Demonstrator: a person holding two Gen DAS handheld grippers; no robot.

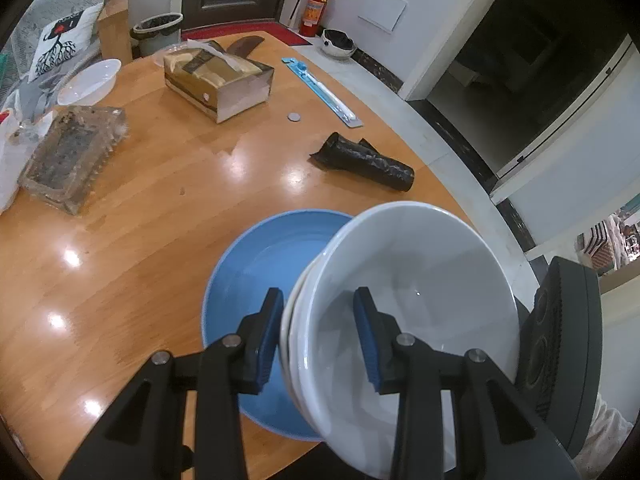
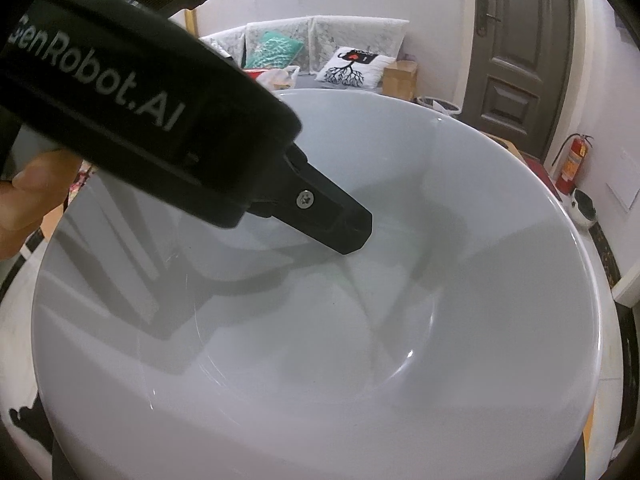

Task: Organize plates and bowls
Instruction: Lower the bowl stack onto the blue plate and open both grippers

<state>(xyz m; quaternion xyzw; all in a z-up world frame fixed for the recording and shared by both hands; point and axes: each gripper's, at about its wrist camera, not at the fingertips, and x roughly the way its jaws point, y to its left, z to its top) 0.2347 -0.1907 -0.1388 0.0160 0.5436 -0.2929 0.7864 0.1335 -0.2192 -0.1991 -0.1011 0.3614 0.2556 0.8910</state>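
Note:
A nested stack of white bowls (image 1: pixel 420 280) hangs tilted over a blue plate (image 1: pixel 256 280) on the wooden table (image 1: pixel 160 240). My left gripper (image 1: pixel 318 296) is shut on the stack's near wall, one blue pad outside and one inside. In the right wrist view the top white bowl (image 2: pixel 360 360) fills the frame, and the left gripper's inner finger (image 2: pixel 340 224) reaches into it. The dark body of my right gripper (image 1: pixel 560 340) sits close against the stack's right side. Its fingers are hidden by the bowl. A hand (image 2: pixel 16 208) holds the left gripper.
A gold tissue box (image 1: pixel 218 80), a glass tray (image 1: pixel 72 156), a white dish (image 1: pixel 90 80), a black roll (image 1: pixel 368 160), a blue packaged tool (image 1: pixel 320 90) and a coin (image 1: pixel 294 117) lie on the table. Its rounded edge (image 1: pixel 440 176) runs along the right.

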